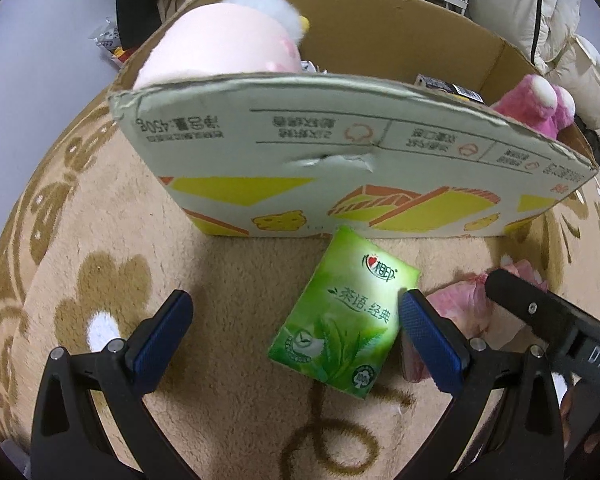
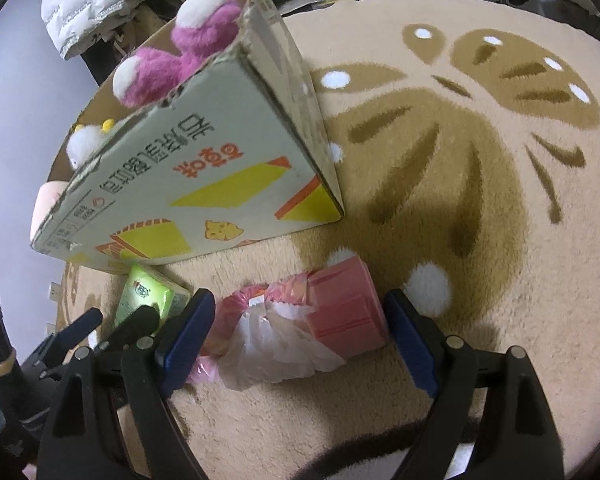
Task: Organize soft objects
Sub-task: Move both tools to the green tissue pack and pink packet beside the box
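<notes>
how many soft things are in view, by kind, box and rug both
plush toys in the cardboard box: 3 (pale pink, white-blue, magenta)
green tissue pack on the rug: 1
pink plastic-wrapped pack on the rug: 1
total: 5

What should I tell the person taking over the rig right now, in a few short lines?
Left tongs: open, empty, low over the rug, framing the green tissue pack.
Right tongs: open, empty, straddling the pink package with its loose plastic wrap.
Both items lie on the rug just in front of the cardboard box.
Done: the pale pink plush and the magenta plush sit in the box.
Left: grip the tissue pack and the pink package and move each into the box.
</notes>
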Motion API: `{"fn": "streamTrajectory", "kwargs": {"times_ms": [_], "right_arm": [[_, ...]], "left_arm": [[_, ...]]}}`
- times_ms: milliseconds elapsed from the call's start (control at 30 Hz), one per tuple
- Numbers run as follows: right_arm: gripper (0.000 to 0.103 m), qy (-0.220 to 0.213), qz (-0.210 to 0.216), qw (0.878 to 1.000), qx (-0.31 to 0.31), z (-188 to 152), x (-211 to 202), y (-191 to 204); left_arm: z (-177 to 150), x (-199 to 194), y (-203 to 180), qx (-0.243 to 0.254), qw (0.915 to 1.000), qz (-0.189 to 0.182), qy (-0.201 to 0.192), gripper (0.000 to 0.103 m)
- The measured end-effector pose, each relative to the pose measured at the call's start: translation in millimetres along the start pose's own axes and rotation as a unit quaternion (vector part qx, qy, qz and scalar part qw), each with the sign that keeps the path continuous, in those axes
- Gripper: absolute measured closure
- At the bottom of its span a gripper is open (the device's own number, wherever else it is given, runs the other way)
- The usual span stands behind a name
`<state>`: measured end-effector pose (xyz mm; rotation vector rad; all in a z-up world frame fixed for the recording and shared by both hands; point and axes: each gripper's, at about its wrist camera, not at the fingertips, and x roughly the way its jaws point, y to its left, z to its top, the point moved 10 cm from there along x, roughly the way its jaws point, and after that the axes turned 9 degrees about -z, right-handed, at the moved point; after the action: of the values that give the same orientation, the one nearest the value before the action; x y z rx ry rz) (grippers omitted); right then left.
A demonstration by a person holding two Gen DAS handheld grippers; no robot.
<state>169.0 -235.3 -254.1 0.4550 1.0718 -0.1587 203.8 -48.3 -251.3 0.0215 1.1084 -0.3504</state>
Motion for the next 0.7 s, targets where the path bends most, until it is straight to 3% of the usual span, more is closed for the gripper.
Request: {"fn": "streamTrajectory", "kwargs": {"times_ms": [333, 433, 500, 533, 700], "right_arm": [[0.012, -0.006, -0.007, 1.000, -0.011, 1.9, -0.7, -0.1], [0.012, -0.005, -0.013, 1.000, -0.019, 2.4, 0.3, 1.1], [0.012, -0.004, -0.016, 1.000, -0.021, 1.1, 1.0, 3.6], [0.012, -0.003, -0.017, 1.000, -0.021, 0.5, 0.4, 3.7], [0.012, 0.010, -0.022, 1.000, 0.000, -3.4, -7.8, -5.2]], "left_arm": [[-5.6, 6.0, -6.0, 0.015, 0.9998, 0.001, 0.013, 0.002], [-7.4, 6.9, -7.1, 0.019, 0.9998, 0.003, 0.012, 0.014], [-9.2, 8.2, -12.4, 0.020, 0.9997, -0.003, 0.011, 0.041], [-9.4, 8.5, -13.8, 0.020, 0.9997, -0.007, 0.011, 0.049], [-16.6, 12.9, -22.9, 0.021, 0.9994, -0.012, 0.024, 0.050]]}}
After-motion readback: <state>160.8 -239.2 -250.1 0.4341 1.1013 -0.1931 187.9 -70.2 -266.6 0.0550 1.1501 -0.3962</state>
